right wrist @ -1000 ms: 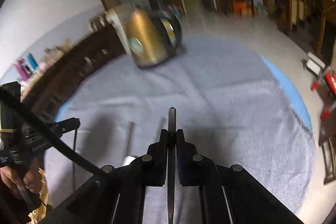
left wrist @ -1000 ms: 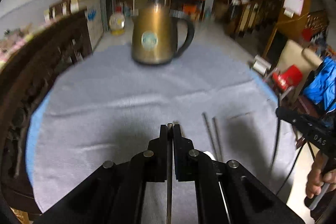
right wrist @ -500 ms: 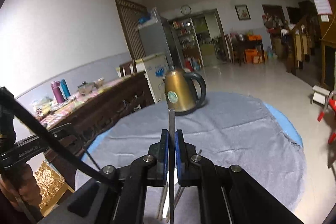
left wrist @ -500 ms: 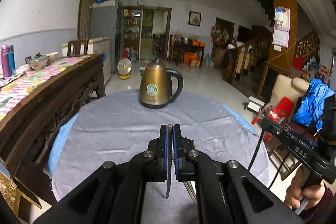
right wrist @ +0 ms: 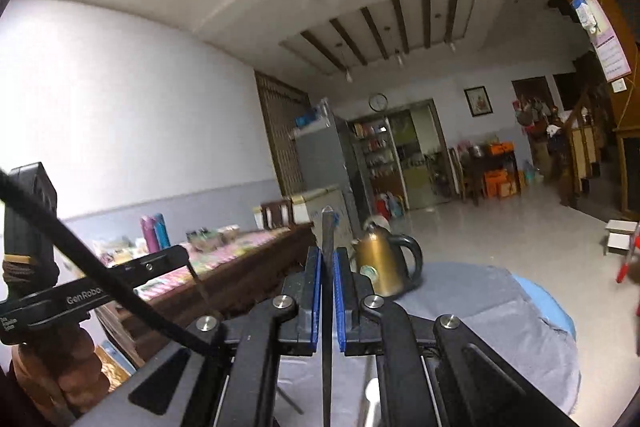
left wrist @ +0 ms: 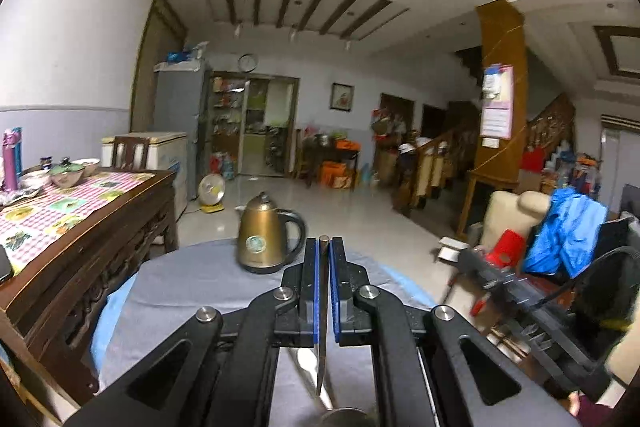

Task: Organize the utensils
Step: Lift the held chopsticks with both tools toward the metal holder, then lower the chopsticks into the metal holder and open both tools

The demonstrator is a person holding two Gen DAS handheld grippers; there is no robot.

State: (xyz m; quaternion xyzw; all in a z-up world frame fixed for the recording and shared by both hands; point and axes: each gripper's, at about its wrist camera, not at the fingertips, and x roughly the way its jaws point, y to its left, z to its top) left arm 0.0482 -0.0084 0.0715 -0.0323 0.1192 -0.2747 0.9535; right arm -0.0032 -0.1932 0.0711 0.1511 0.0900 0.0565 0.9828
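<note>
Now both grippers hold a utensil above the table.

The left gripper clamps a thin metal utensil; the right gripper pinches a dark chopstick. A gold kettle stands on the grey cloth.

The kettle stands on the round table, sideboard at left.

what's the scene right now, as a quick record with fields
left gripper: shut on a thin dark stick
right gripper: shut on another thin dark stick
kettle: brass-coloured, upright on the far part of the table
table cover: grey cloth over blue
other utensils: pale piece on the cloth below the right gripper
</note>
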